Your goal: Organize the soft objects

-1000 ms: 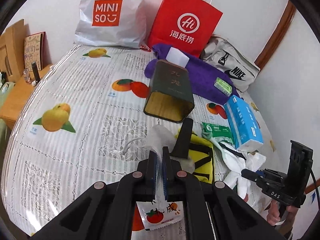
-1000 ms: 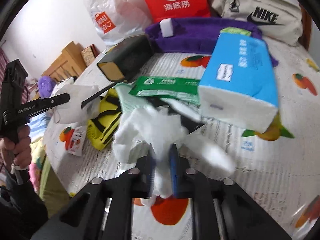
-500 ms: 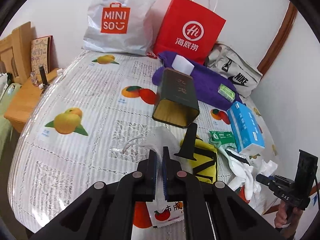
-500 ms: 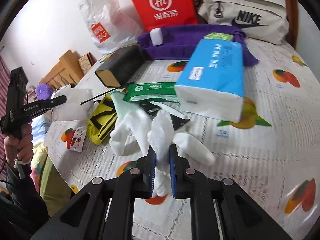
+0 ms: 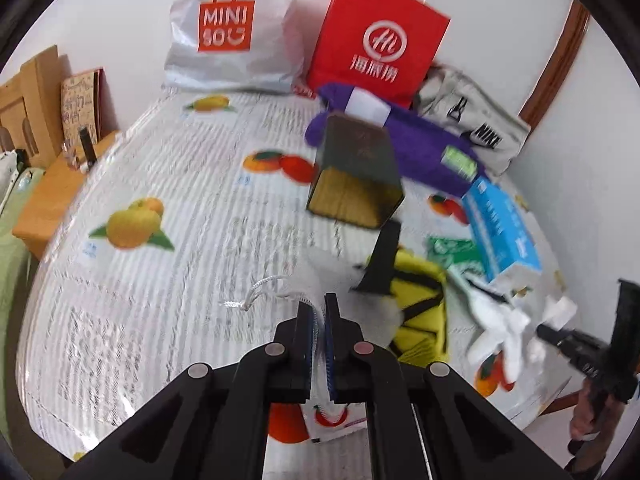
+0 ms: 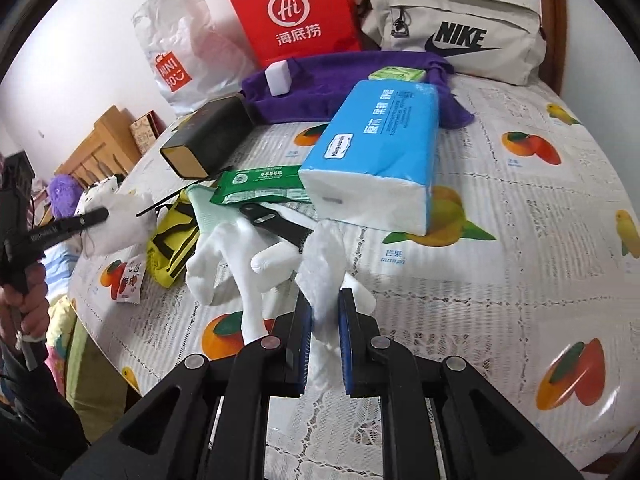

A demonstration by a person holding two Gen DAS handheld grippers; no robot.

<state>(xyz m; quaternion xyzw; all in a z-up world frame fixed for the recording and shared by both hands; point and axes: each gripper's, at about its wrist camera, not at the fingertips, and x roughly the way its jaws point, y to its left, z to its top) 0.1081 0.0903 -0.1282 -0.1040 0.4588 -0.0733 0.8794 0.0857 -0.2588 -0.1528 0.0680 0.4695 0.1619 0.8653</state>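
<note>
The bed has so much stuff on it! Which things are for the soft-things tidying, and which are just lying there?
For the job:
- white knitted glove, held in the right gripper
- white drawstring pouch, held in the left gripper
- purple fleece towel

Just lying about:
- blue tissue pack
- dark rectangular tin
- red paper bag

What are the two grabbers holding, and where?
The left gripper pinches a white drawstring pouch by its edge. The right gripper pinches a white glove at one finger.
</note>
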